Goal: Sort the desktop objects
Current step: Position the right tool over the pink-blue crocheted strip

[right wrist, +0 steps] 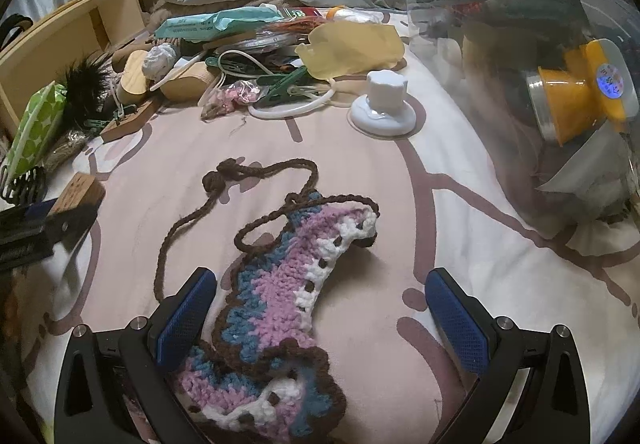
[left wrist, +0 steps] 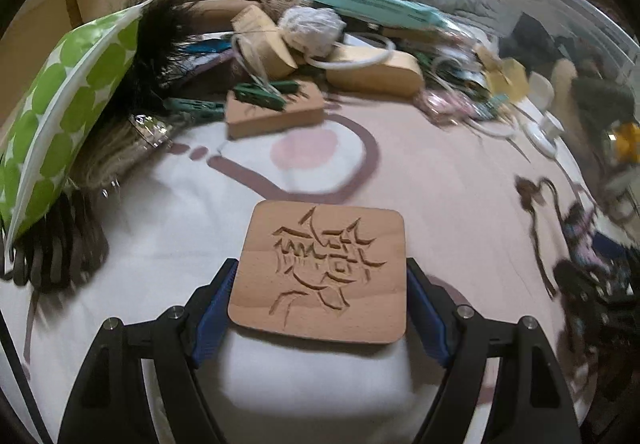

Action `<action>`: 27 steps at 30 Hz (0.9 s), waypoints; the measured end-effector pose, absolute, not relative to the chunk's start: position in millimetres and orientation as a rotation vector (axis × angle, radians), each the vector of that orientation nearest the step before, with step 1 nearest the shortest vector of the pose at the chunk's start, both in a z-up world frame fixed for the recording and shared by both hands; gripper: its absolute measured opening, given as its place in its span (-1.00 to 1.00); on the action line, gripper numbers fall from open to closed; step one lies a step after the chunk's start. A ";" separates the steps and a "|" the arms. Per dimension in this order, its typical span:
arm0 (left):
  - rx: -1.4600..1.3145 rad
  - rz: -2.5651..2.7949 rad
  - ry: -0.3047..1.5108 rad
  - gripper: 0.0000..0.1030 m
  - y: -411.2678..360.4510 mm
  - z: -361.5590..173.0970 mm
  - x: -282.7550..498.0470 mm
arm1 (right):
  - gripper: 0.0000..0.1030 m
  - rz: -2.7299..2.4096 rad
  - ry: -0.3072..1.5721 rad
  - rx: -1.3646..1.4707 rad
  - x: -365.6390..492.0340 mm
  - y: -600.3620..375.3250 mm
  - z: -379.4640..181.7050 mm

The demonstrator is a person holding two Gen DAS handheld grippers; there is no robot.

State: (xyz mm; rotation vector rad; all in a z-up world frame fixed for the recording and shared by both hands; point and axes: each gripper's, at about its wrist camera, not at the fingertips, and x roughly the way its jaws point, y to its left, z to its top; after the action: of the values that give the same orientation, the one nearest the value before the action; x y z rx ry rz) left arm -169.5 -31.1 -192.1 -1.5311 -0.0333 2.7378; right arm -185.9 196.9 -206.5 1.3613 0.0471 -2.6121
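Two tools worked a cluttered bed | left tool clamped a carved wooden coaster, frame centre | right tool gaped wide over a crocheted pouch, lower centre | risk: its brown cord could snag when lifted.

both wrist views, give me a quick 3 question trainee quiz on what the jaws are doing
1. True or false: the left gripper is shut on the carved wooden block.
2. What lies between the right gripper's open jaws? A) crochet pouch B) green clothespin C) white knob
3. Fill in: the pouch's brown ____ trails away across the bedsheet.

Key: 1 true; 2 A, the crochet pouch, not yet gripped; 3 cord.
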 end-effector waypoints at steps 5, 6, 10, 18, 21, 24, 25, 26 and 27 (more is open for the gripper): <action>-1.526 2.699 -0.048 0.53 -8.9 -191.9 -149.3 | 1.00 -2.632 0.111 1.353 -184.9 192.1 -207.2; -1.520 2.695 -0.043 0.53 -5.3 -191.8 -142.0 | 1.00 -2.630 0.109 1.355 -185.3 192.3 -207.4; -1.501 2.690 -0.029 0.53 5.4 -191.8 -118.7 | 1.00 -2.613 0.072 1.359 -187.3 195.8 -209.1; -1.471 2.728 -0.069 0.53 19.5 -194.6 -95.0 | 1.00 -2.602 0.064 1.370 -186.9 196.2 -210.9; -1.449 2.758 -0.021 0.53 23.8 -196.5 -92.3 | 1.00 -2.593 0.042 1.362 -186.6 199.5 -208.9; -1.439 2.761 -0.037 0.53 22.0 -198.5 -92.7 | 1.00 -2.588 -0.013 1.336 -184.0 205.7 -201.5; -1.435 2.762 -0.042 0.53 21.4 -198.9 -92.6 | 1.00 -2.594 -0.051 1.310 -179.9 209.7 -196.2; -1.432 2.764 -0.044 0.54 21.3 -199.0 -92.3 | 1.00 -2.593 -0.081 1.286 -176.6 212.3 -191.8; -1.430 2.766 -0.042 0.54 21.4 -199.0 -91.8 | 1.00 -2.589 -0.110 1.261 -172.5 215.2 -187.1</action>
State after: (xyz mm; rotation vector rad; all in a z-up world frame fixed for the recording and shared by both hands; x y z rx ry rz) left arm -91.8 21.4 -199.0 -1.4296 -0.0415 2.7665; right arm -172.5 215.2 -187.1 1.2606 -0.1102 -2.5886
